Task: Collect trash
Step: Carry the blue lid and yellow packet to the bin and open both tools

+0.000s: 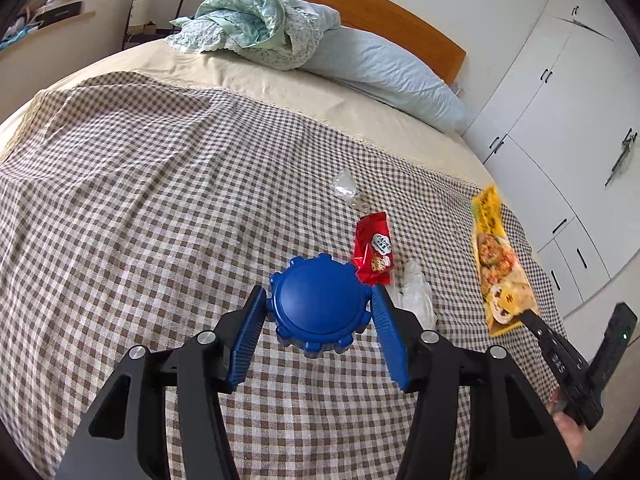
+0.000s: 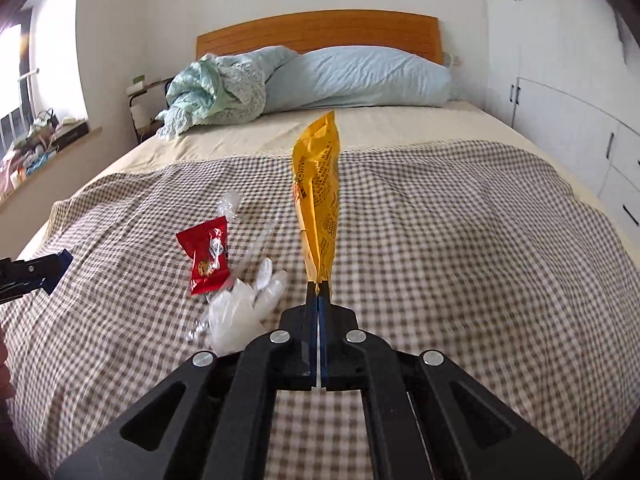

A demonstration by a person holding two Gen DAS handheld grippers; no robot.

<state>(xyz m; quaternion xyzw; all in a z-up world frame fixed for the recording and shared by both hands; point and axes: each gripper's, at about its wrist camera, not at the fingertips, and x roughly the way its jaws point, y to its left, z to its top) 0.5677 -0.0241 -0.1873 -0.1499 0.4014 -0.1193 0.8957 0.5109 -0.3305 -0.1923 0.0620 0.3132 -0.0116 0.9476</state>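
The long yellow printed snack wrapper [image 2: 318, 200] is off the bed, pinched at its near end by the right gripper [image 2: 319, 296], whose jaws are together on it. Only that thin corner is clamped, so the rest could swing or slide out if moved quickly, in my judgement. The left gripper [image 1: 318, 308] holds a round blue ridged plastic lid [image 1: 318, 304] between its spread jaws, touching both sides; the smooth edge might pop free. On the brown checked bedspread [image 1: 140, 200], the red cookie packet [image 2: 208, 260], the white crumpled disposable glove [image 2: 240, 312] near it and the clear crinkled plastic wrapper [image 2: 229, 205] farther off lie uncollected; the flimsy ones could be missed or snag fabric
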